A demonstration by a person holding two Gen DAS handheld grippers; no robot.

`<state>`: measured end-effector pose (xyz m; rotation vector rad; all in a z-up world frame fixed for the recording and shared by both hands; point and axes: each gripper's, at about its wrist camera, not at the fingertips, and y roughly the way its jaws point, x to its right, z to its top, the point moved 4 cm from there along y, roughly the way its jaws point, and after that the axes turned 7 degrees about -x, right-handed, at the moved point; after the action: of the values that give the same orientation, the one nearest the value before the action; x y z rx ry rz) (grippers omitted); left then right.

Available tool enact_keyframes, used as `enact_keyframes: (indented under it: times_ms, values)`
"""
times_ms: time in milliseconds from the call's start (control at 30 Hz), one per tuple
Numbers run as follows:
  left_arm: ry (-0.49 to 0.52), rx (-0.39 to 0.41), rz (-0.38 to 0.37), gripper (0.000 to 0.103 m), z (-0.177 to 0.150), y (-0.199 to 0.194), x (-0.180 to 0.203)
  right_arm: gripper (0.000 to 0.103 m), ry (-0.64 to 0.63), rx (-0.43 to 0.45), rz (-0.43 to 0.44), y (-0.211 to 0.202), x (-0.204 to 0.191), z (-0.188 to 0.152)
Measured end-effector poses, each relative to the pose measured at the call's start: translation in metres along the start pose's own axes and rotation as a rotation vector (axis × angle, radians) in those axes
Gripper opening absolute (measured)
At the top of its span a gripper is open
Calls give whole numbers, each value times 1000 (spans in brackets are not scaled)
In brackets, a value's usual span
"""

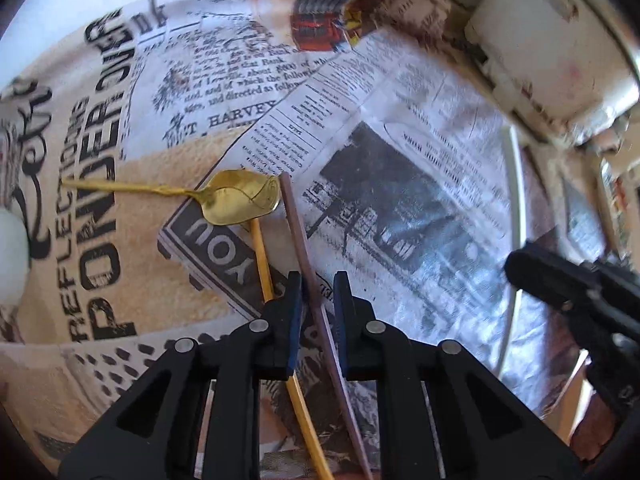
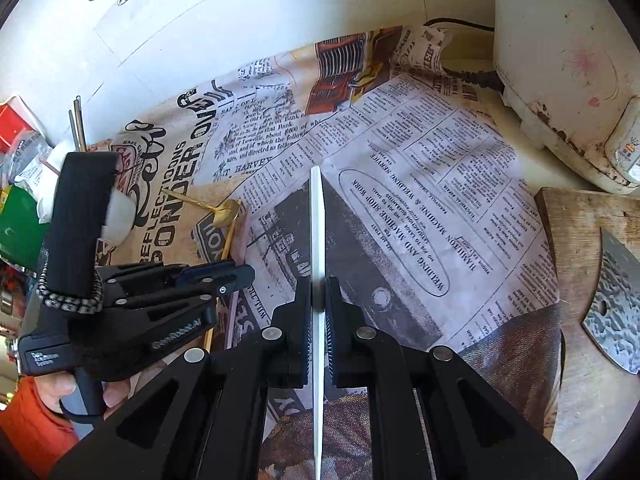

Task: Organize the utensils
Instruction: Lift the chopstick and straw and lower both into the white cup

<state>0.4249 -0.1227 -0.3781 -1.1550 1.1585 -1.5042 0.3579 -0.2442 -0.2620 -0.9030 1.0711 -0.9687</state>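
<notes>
Your left gripper [image 1: 316, 280] pinches a brown chopstick [image 1: 298, 236] near the gold spoon [image 1: 240, 196] at left, likely to gather it, while your right gripper [image 2: 319, 292] clamps a white chopstick [image 2: 317, 216] above the newsprint cloth [image 2: 420, 200].

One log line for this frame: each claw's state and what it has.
left claw: shut on brown stick | right claw: shut on white utensil | gold spoon: on newspaper-print cloth
</notes>
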Motion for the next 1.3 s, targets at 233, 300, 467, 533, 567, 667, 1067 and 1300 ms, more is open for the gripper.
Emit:
enact_keyframes:
  times_ms: [233,300,467,533,567,667,1067,1300]
  values:
    - [12,-21,26,5,7,3,4,6,3,35,2,-11,-3,1]
    - [19,-30,-6,4,5,-1,2,6,1,52,9,-15,-6,1]
    - [5,-3,-23,4,-5,-12,-6,6,-13,102,12,-28,-18,6]
    - [4,28,-34,4,-9,-26,-7,6,-20,122,14,-34,-24,8]
    - [4,46,-39,4,-11,-34,-7,6,-13,128,24,-37,-27,10]
    - [9,123,-29,4,-16,-64,-12,6,-34,165,27,-49,-40,17]
    - [-62,430,7,4,-35,-188,-47,6,-165,282,53,-85,-110,42]
    - [-147,597,71,4,-53,-252,-99,6,-253,334,91,-100,-167,56]
